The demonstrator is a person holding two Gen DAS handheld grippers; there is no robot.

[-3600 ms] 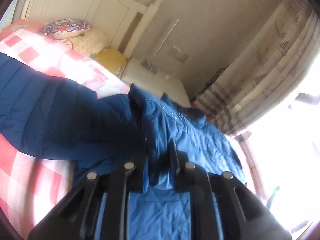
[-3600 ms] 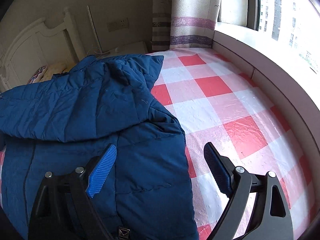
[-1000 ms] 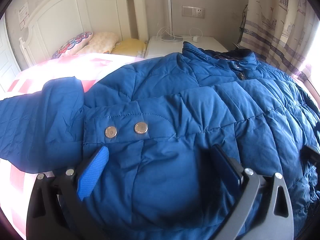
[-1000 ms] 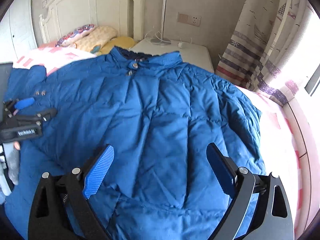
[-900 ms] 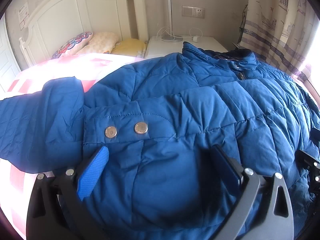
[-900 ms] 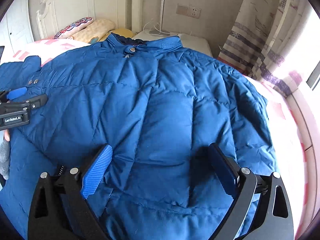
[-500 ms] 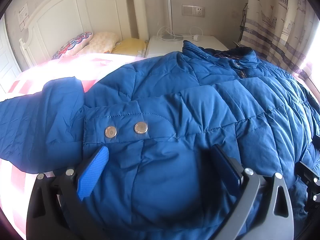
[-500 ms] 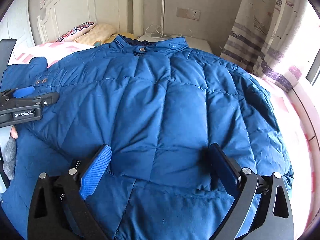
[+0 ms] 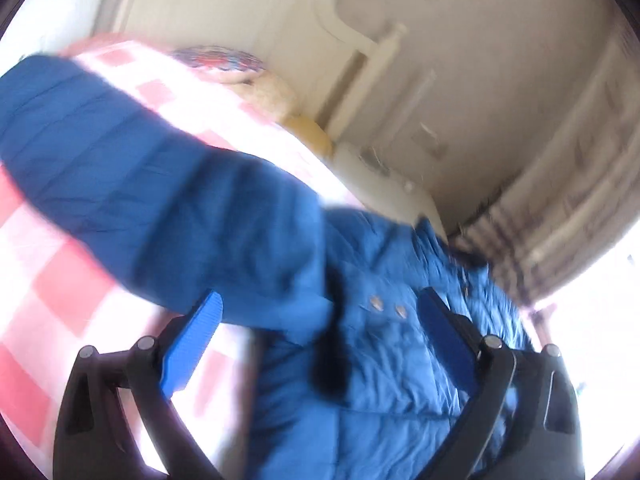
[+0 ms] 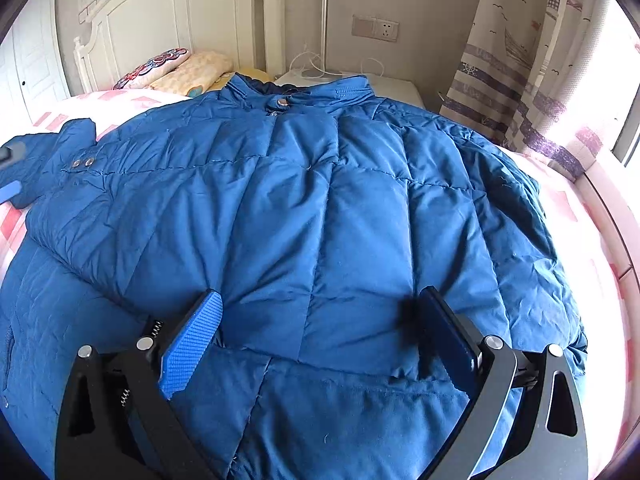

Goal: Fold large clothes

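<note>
Since a moment ago my left tool (image 9: 318, 334) has swung away from the jacket's front panel and rolled, so its view now tilts and blurs; its pads stand wide apart with nothing between them, hanging over the edge of a sleeve (image 9: 152, 204) and the two snap buttons (image 9: 387, 306). Meanwhile my right tool (image 10: 320, 336) has just been opening a little further, and its blue pads (image 10: 192, 344) stand well apart above the lower front of the blue quilted jacket (image 10: 304, 208), pressing on nothing. That jacket lies spread front-up on the bed (image 10: 576, 216), collar (image 10: 288, 92) toward the white headboard (image 10: 168, 12), its right side draped near the bed's edge by the striped curtain (image 10: 508, 60). One sleeve stretches out across the pink checked sheet (image 9: 52, 292). Pillows (image 10: 180, 68) sit against the headboard, and a white nightstand (image 10: 396, 88) stands just beyond the collar.
</note>
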